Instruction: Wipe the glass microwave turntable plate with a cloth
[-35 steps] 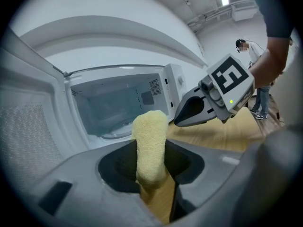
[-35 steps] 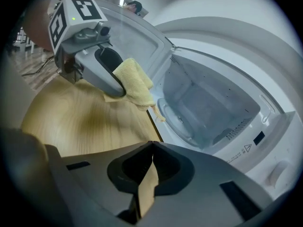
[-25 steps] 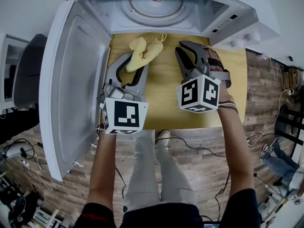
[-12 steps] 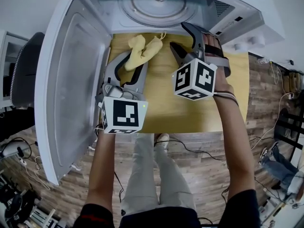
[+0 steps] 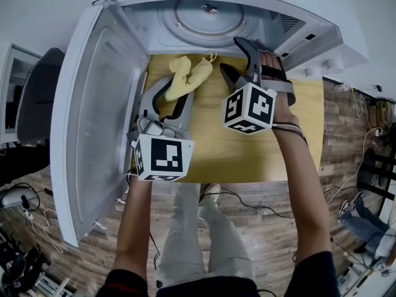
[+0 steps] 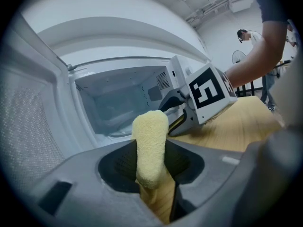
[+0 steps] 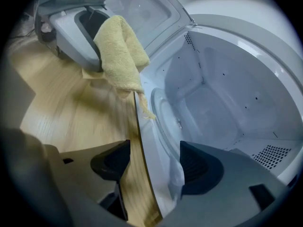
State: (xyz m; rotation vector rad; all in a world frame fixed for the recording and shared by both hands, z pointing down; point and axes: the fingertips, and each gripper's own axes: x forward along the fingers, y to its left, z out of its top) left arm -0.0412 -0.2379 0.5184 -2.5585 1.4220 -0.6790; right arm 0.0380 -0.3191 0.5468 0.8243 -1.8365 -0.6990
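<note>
The right gripper (image 7: pixel 154 163) is empty. Its jaws are opening toward their widest, and only the front sill of the microwave (image 5: pixel 309 37) shows in the gap beyond them. Just ahead of it, inside the oven, the glass plate (image 5: pixel 193 21) lies flat on the floor, untouched. Near on its left, the left gripper (image 6: pixel 151 171) is clamped on a folded yellow cloth (image 6: pixel 150 126), which stands up out of the jaws over the worktop (image 5: pixel 216 142). Farther left, the door (image 5: pixel 99 116) hangs fully open.

The step in hand looks like reaching in to steady or lift the plate. It would go best by entering low over the sill and taking the rim squarely between both pads. The close should be gentle, since glass is slick and brittle. The cloth should hold back until the plate is secure.
</note>
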